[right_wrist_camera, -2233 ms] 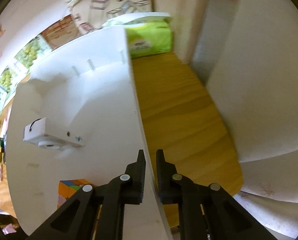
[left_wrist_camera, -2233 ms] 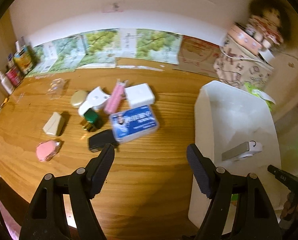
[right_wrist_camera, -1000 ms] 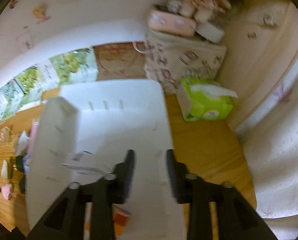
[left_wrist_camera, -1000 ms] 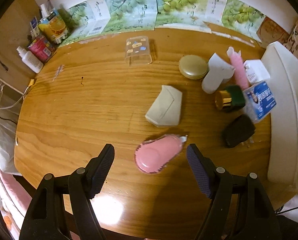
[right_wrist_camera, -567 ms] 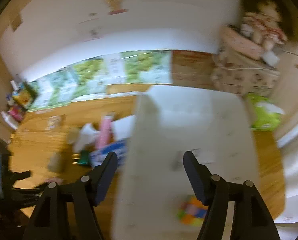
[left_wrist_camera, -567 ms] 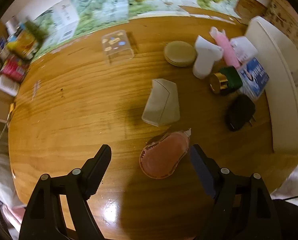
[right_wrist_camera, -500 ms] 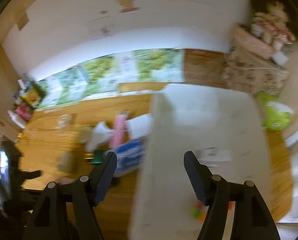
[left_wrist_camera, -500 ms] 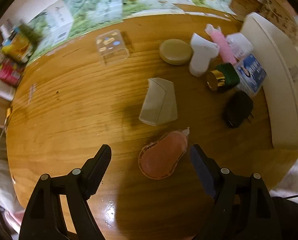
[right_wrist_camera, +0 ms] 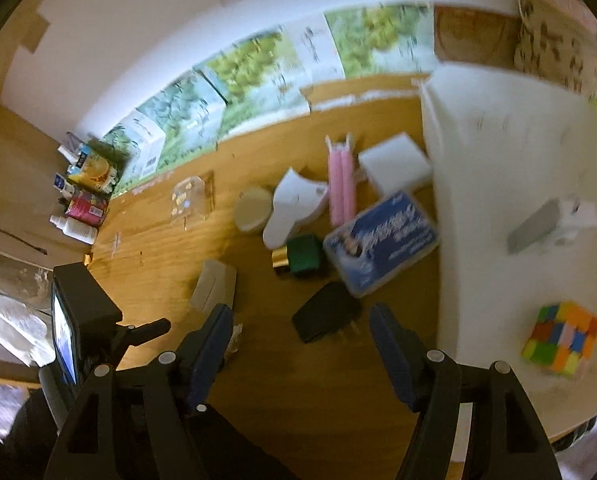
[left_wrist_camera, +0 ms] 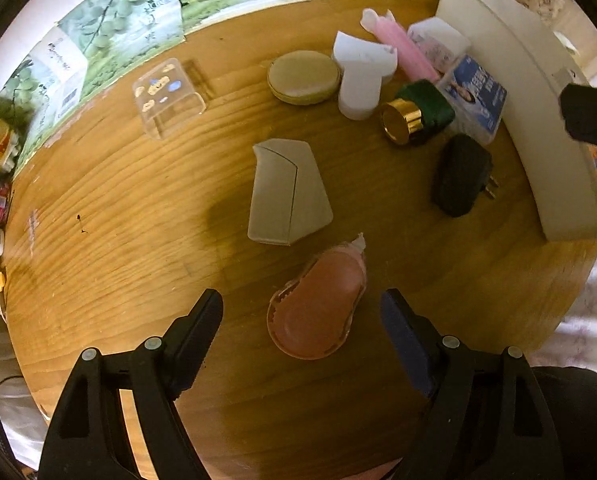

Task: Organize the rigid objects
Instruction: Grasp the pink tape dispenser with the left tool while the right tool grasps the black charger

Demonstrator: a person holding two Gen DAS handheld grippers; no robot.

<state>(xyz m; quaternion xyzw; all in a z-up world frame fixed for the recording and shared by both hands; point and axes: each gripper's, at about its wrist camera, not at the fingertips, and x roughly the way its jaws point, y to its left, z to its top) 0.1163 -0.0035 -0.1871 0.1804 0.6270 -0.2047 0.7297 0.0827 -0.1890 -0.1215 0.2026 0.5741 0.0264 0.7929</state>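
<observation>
Where the wooden table (left_wrist_camera: 110,240) lies below the left gripper (left_wrist_camera: 300,316), a pink correction-tape dispenser (left_wrist_camera: 318,304) rests flat between the spread fingers, touched by neither; the jaws stand wide apart and hold nothing. Just beyond the dispenser lies a beige wedge-shaped case (left_wrist_camera: 286,192). Farther out sit a round beige compact (left_wrist_camera: 304,82), a clear plastic box (left_wrist_camera: 166,98) and a white curved piece (left_wrist_camera: 362,80). A pink tube (left_wrist_camera: 402,50), a green bottle with a gold cap (left_wrist_camera: 416,112), a blue-labelled box (left_wrist_camera: 476,96) and a black plug adapter (left_wrist_camera: 460,174) are grouped near the white tray (left_wrist_camera: 538,140) at the table's right side. The right gripper (right_wrist_camera: 300,336) hangs above the table with its jaws likewise wide apart and empty, the plug adapter (right_wrist_camera: 324,316) showing between its fingers. Inside the tray (right_wrist_camera: 478,168) lie a multicoloured puzzle cube (right_wrist_camera: 558,338) and a small white-and-grey device (right_wrist_camera: 550,222), well apart. Printed cartons (right_wrist_camera: 258,76) line the wall behind.
</observation>
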